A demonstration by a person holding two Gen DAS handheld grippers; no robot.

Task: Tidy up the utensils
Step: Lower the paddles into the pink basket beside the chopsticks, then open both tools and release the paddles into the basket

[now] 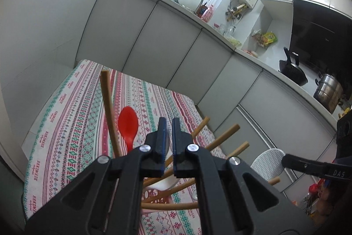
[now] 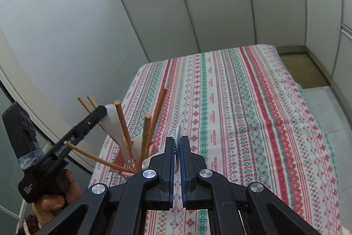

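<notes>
Status: mid-sort, in the loading step. The pink holder (image 2: 129,167) stands on the table (image 2: 242,102) near its left edge, close to the near-left corner in the right wrist view. It already carries a fan of wooden chopsticks (image 2: 122,122), and a red spoon (image 1: 128,124) rises from behind my left gripper as if it stands in the holder too.

Right gripper (image 2: 177,139): jaws pinched on a thin textured spoon (image 2: 178,130), seen edge-on. The bowl sticks up past the fingertips and the shiny handle trails down-left toward the holder. I can't tell whether the handle tip is already inside the holder.

Left gripper (image 1: 169,122): fingers nearly together with something pale grey in the slit. From the right wrist view its tip sits at the wide end of a white spoon (image 2: 113,124) whose stem runs down into the holder. I read that as clamped on it, but the contact itself is blurred.

Next move, my read:
- Right: steer the handle into a gap between the chopsticks, lower until it's seated, then release.
- Left: hold the white spoon steady so the holder doesn't tip, and let go only after the right has cleared.

Watch items:
- The chopsticks splay wide, so a sideways nudge could lever the holder over.
- The two grippers are near each other, so I'd keep the right approach vertical.
</notes>
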